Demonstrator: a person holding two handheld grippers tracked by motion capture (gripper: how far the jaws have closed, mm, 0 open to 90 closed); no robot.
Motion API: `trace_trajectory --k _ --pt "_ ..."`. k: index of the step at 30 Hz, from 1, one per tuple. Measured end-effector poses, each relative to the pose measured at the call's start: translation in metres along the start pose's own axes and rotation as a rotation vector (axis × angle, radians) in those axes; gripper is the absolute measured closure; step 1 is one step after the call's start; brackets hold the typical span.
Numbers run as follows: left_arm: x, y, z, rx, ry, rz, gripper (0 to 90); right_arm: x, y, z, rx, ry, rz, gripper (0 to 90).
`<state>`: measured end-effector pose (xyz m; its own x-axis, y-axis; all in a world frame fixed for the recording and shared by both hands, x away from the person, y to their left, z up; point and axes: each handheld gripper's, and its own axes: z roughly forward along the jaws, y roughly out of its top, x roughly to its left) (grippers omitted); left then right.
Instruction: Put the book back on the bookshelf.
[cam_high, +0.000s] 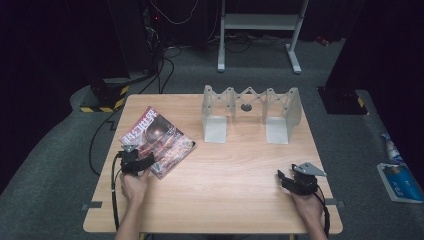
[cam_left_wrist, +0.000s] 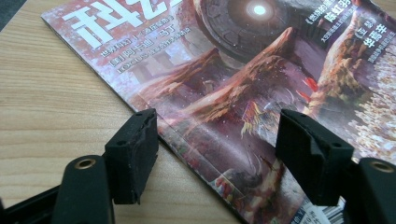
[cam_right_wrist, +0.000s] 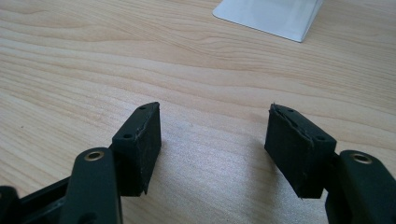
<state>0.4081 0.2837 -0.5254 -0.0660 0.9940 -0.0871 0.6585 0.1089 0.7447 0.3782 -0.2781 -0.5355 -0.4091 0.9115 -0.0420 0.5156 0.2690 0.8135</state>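
Dark room all round, grey carpet, cables and a white stand at the top of the frame; the light wood table (cam_high: 240, 165) carries a white folding rack (cam_high: 250, 112) at upper centre. The magazine (cam_high: 157, 140) lies flat, centre left. The left hand-held gripper (cam_left_wrist: 217, 140) straddles its near corner, jaws apart, nothing pinched. Risk as I see it: the thin glossy cover could slide or crease instead of lifting. The right hand-held gripper (cam_right_wrist: 215, 140) sits over bare wood, jaws apart.
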Motion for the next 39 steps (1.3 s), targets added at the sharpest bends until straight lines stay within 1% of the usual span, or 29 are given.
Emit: trace_trajectory --k 8,11,13,15,19,22,24,26,30,32,33,34,35,39 --pt "-0.0003 0.0000 -0.0010 0.005 -0.002 0.000 31.8 0.0000 0.0000 0.0000 0.000 0.000 0.000 35.8" --pt "0.0017 0.0013 -0.0002 0.009 -0.021 0.011 31.8 0.0001 0.0001 0.0000 0.000 0.001 0.000 35.8" --pt "0.0027 0.0038 0.0004 0.027 -0.028 0.023 31.7 0.0000 0.0001 0.0001 0.000 0.002 0.000 35.9" --pt "0.0027 0.0059 0.0012 0.037 -0.033 0.025 31.8 0.0001 0.0000 0.0001 0.000 0.001 0.000 35.9" --pt "0.0030 0.0043 0.0010 0.026 -0.034 0.026 31.9 0.0000 0.0000 0.0000 -0.001 0.001 -0.003 35.8" --pt "0.0023 0.0041 -0.0006 0.035 -0.035 0.025 33.4 0.0000 0.0000 0.0000 0.000 0.001 -0.003 35.9" --pt "0.0023 0.0035 -0.0016 0.035 -0.035 0.029 34.4 -0.0001 0.0000 0.0000 0.000 0.001 -0.004 35.8" --pt "0.0018 0.0028 -0.0020 0.032 -0.037 0.024 35.1 -0.0001 0.0000 0.0000 0.000 0.001 -0.004 35.9" --pt "0.0019 0.0026 -0.0034 0.039 -0.040 0.029 36.3 0.0001 0.0000 -0.0001 0.000 0.001 -0.004 35.8" --pt "0.0010 0.0013 -0.0040 0.032 -0.041 0.022 37.1 0.0002 -0.0001 -0.0001 -0.001 0.001 -0.008 35.9" --pt "0.0014 0.0006 -0.0048 0.033 -0.046 0.030 37.6 0.0001 -0.0001 -0.0001 -0.002 0.001 -0.008 35.8" --pt "0.0004 -0.0007 -0.0053 0.027 -0.051 0.027 37.8 0.0001 0.0000 -0.0001 -0.001 0.001 -0.007 35.8" --pt "-0.0003 -0.0015 -0.0063 0.030 -0.054 0.037 37.9 0.0001 -0.0001 -0.0001 -0.002 0.001 -0.008 35.8" --pt "-0.0039 -0.0034 -0.0078 0.027 -0.063 0.039 38.3 0.0001 -0.0001 -0.0001 -0.001 0.001 -0.007 35.9"
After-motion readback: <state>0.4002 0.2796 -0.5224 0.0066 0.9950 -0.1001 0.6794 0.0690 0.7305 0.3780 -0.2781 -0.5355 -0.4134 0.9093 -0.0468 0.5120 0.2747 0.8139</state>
